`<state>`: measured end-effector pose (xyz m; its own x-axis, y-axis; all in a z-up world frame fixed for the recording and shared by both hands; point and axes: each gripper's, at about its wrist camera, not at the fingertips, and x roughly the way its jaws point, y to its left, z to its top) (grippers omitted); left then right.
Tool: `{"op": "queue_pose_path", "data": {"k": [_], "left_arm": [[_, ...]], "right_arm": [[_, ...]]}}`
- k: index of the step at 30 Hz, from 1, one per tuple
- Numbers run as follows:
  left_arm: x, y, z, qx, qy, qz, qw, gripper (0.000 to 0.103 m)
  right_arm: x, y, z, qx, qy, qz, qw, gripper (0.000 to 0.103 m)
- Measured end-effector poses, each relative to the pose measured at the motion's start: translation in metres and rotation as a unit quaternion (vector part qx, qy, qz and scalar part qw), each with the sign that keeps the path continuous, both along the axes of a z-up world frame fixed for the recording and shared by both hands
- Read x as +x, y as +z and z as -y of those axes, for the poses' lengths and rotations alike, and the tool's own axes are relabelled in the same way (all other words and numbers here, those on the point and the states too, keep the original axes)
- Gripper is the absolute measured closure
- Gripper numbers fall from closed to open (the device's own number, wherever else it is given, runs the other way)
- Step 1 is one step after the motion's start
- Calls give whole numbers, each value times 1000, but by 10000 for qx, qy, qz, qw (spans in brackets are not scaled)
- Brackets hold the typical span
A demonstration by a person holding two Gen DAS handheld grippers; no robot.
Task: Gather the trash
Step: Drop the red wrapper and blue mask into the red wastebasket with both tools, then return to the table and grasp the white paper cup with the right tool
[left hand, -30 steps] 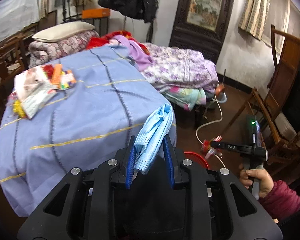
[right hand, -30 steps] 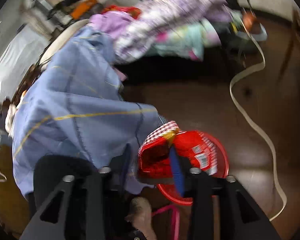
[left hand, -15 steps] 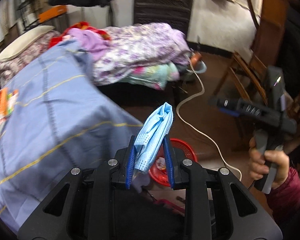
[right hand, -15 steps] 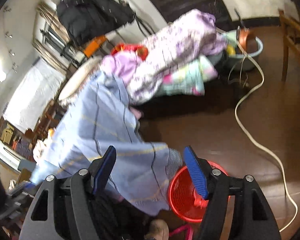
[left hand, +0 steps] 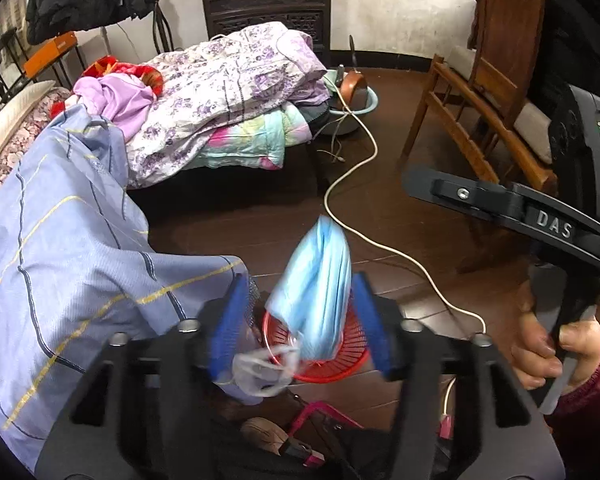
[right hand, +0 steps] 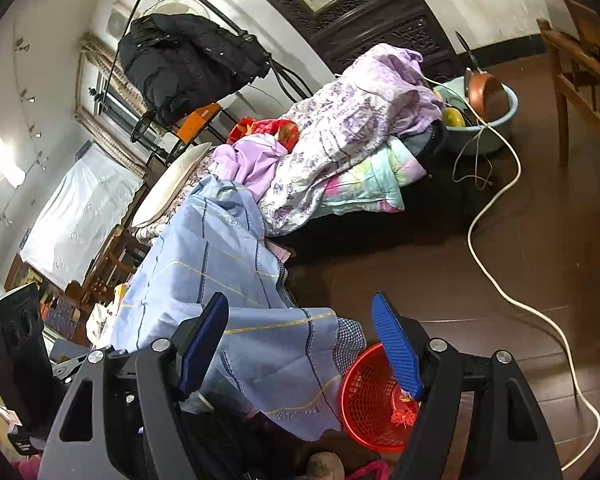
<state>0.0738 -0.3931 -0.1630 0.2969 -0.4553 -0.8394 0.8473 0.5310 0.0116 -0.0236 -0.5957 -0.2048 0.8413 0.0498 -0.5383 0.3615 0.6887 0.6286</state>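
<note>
A light blue face mask (left hand: 316,280) hangs between the blue pads of my left gripper (left hand: 302,284), right above the red mesh basket (left hand: 328,364) on the floor. The jaws are opening and the pads stand clear of the mask, whose white ear loops dangle below. My right gripper (right hand: 300,304) is open with nothing between its fingers, up and to the left of the red mesh basket (right hand: 368,400). A red wrapper (right hand: 404,416) lies inside. The right gripper's body (left hand: 540,220) shows in the left wrist view, held by a hand.
A blue checked cloth (left hand: 72,248) drapes over the table edge beside the basket. A white cable (left hand: 364,236) snakes across the dark floor. A wooden chair (left hand: 472,128) stands at right. A bed with piled quilts (left hand: 228,92) and a basin (left hand: 356,104) lie beyond.
The left gripper swung from the table to above the basket and its jaws parted from the mask. The right gripper let its red wrapper fall into the basket and rose.
</note>
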Motion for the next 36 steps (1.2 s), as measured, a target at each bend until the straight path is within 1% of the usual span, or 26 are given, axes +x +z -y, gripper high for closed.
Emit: {"op": "queue_pose_path", "data": {"k": [5,9,17,21,24,26,30,32,36], "left_arm": [[6,6,-5,-41,161,93,9998,39],[14,17,-19,-187,384,117,9990,37],[19,41,-52,-491,807,278,9951,36],[21,56,-80,-681,1086,390,9910,36],[20,68,-107,-859,1323,538,9860,32],[20,76,-129,-968,1539,647,9812,31],[26,82,-172,-1084,1906,793,9724,26],[33,82,-200,-1125,2188,833,9657,24],[54,74,-252,-1251,2740,689,9511,21]], "right_arm": [[-1,-3,0,20,-19,-26,10000,30],[1,1,-5,-79,8,-32,10000,30],[4,27,-22,-388,209,89,9990,30],[8,43,-39,-575,391,157,9975,29],[12,54,-55,-716,565,202,9956,29],[17,63,-70,-833,725,245,9936,28],[32,76,-105,-1045,1080,230,9884,25],[43,81,-125,-1092,1306,196,9852,25],[71,85,-167,-1131,1750,82,9780,24]]}}
